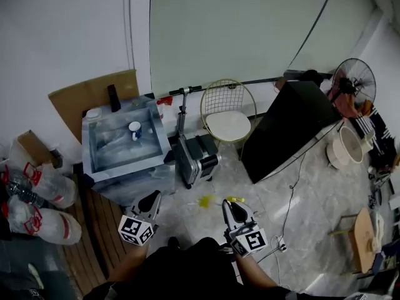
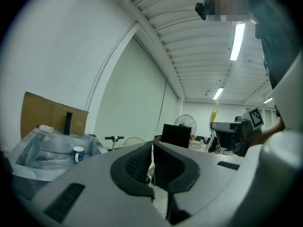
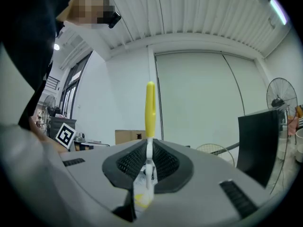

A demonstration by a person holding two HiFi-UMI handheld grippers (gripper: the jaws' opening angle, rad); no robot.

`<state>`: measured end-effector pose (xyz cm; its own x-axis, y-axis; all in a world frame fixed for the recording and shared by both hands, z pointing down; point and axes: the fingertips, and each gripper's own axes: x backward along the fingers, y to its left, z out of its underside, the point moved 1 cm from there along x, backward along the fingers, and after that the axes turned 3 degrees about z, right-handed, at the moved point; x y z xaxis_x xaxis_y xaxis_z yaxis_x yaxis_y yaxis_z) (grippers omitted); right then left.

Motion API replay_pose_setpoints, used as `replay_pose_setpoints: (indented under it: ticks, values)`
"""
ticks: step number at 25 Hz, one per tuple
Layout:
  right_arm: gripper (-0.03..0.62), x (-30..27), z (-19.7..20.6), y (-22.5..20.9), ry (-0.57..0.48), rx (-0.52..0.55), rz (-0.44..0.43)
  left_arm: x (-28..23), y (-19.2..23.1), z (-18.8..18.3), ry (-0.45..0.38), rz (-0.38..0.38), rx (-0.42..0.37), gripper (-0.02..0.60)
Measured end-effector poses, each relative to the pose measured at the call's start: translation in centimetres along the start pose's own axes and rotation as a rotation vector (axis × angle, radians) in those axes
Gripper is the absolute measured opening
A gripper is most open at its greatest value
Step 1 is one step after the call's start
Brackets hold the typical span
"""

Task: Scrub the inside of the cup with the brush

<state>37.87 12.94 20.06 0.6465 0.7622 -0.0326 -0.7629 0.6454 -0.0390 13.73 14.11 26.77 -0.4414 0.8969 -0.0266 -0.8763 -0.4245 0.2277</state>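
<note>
A white and blue cup [image 1: 134, 130] stands in a plastic-lined grey basin [image 1: 90, 149] at the left. The left gripper view shows the cup [image 2: 78, 154] far off to the left. My left gripper [image 1: 150, 202] is shut, and I see nothing held in it [image 2: 152, 148]. It is well short of the basin. My right gripper [image 1: 232, 208] is shut on a brush with a yellow handle [image 3: 150, 110], which stands upright from the jaws [image 3: 149, 148]. The left gripper view also shows the brush [image 2: 215, 111] at the right. The brush head is hidden.
A folded scooter [image 1: 184, 149] stands just right of the basin, with a wire chair [image 1: 228, 114] and a leaning black panel [image 1: 287, 127] beyond it. A fan [image 1: 353, 83] is at the far right. Plastic bags [image 1: 44, 186] lie at the left, a cable [image 1: 290, 199] on the floor.
</note>
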Motion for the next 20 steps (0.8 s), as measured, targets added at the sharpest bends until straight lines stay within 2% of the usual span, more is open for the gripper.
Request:
replay_pose_setpoints:
  ticks: [5, 10, 14, 20]
  values:
    - [0.044, -4.4, 0.5, -4.0, 0.019, -0.032, -0.061, -4.1, 1.1, 0.5, 0.024, -0.057, 0.031, 0.028]
    - [0.044, -10.8, 1.8, -8.5, 0.016, -0.071, -0.205, -8.6, 3.2, 0.4, 0.029, -0.166, 0.042, 0.028]
    - [0.044, -16.3, 0.7, -12.1, 0.013, -0.040, -0.351, -13.8, 3.4, -0.1, 0.015, -0.248, 0.055, 0.028]
    - [0.044, -22.4, -0.1, -17.4, 0.038, -0.019, -0.484, -18.2, 3.7, -1.8, 0.003, -0.393, 0.042, 0.028]
